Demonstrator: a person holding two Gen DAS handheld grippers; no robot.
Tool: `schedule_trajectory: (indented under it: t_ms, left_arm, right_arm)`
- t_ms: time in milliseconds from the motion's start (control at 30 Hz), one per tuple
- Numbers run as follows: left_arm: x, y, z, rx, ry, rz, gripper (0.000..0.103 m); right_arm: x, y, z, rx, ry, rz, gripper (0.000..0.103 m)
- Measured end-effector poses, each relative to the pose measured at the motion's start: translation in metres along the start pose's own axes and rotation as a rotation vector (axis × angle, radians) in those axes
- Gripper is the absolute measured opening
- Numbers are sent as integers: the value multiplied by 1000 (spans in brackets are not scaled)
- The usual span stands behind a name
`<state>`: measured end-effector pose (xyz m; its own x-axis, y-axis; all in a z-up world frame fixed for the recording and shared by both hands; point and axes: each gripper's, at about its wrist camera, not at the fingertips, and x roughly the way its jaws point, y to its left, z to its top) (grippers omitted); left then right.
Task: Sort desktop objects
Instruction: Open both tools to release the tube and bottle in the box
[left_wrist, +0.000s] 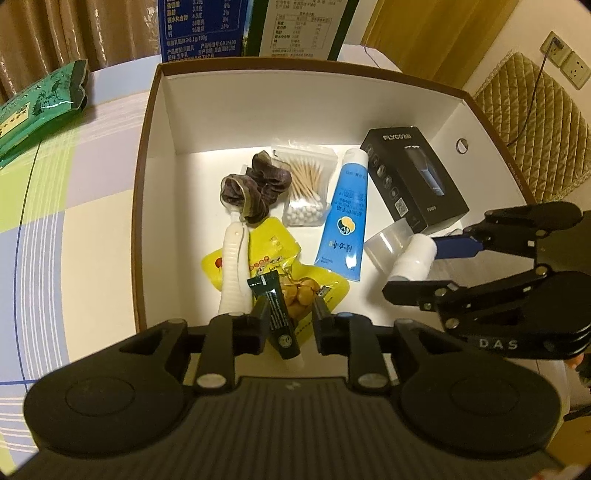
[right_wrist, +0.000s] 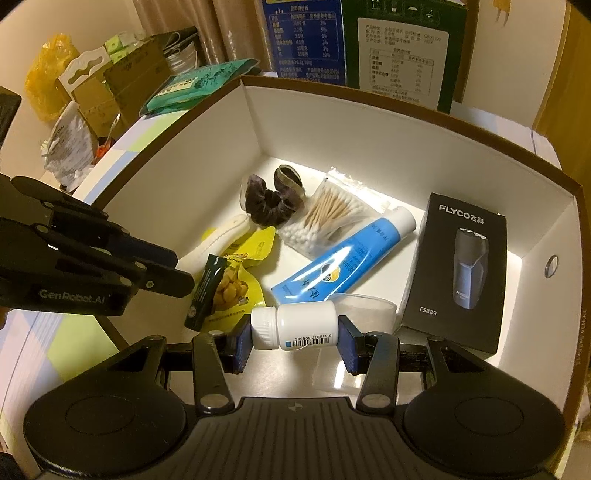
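Between the right gripper's (right_wrist: 294, 338) blue-padded fingers lay a small white plastic bottle (right_wrist: 295, 328), clamped sideways end to end, ribbed cap to the left, barcode label facing the camera. It hung over the near end of a large brown-rimmed cardboard box (right_wrist: 373, 98) with smooth white inner walls. Just beyond the bottle sat a clear plastic cup (right_wrist: 369, 308), and to its right a matte black shaver carton (right_wrist: 458, 269) lay flat against the box wall.

Between the left gripper's (left_wrist: 289, 319) fingers lay a slim dark tube (left_wrist: 279, 317) with a white cap. The fingers stood a little apart, the left one close against the tube, the right one clear of it; whether the tube was pinched I cannot tell. It rested on a glossy yellow snack pouch (left_wrist: 266, 254) with a clear window showing golden kernels. Left of those fingers, a ribbed white handle (left_wrist: 233, 273) ran away from them. Farther out lay a blue squeeze tube (left_wrist: 345, 218), a clear bag of wooden cotton swabs (left_wrist: 306, 184) and a crumpled dark velvet scrunchie (left_wrist: 255, 188).

Beyond the box, on the checked tabletop (left_wrist: 74, 192), stood two printed cartons (right_wrist: 303, 40) and a green foil packet (left_wrist: 33, 114).
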<state>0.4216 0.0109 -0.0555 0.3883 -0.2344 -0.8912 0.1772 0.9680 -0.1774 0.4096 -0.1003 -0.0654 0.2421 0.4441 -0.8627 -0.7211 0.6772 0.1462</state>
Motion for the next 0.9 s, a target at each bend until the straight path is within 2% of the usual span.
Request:
schedule_trajectory:
  t_ms: [100, 200, 233, 267, 333, 367, 433, 467, 533, 567, 733, 900]
  left_arm:
    - [-3, 1, 0, -5, -14, -1, 23]
    - [-7, 0, 0, -5, -36, 0, 30]
    - [-8, 0, 1, -7, -42, 0, 32]
    - [-10, 0, 1, -9, -48, 0, 33]
    - [-13, -1, 1, -12, -61, -1, 37]
    - [-14, -1, 1, -11, -66, -3, 38]
    - [-17, -3, 1, -6, -74, 1, 49]
    - [-18, -4, 1, -4, -81, 6, 52]
    - [-21, -5, 0, 1, -98, 11, 66]
    - [-23, -6, 0, 3, -107, 13, 68]
    - [-30, -8, 0, 1, -128, 18, 80]
    - [-38, -11, -1, 12, -159, 30, 85]
  right_arm:
    - [1, 2, 0, 1, 2, 9, 45]
    - [3, 6, 0, -2, -3, 6, 46]
    - [2, 7, 0, 4, -10, -3, 53]
    - [1, 7, 0, 12, -20, -13, 66]
    - [-2, 7, -2, 17, -34, -19, 80]
    - [-3, 9, -3, 12, -37, -20, 81]
    - [-7, 11, -5, 7, -37, -26, 84]
    - [-8, 11, -6, 9, -40, -34, 88]
    - [-12, 11, -9, 29, -53, -55, 93]
    - [-14, 10, -9, 38, -55, -61, 97]
    - [-25, 8, -16, 71, -60, -102, 101]
    - [-38, 1, -24, 156, -103, -141, 101]
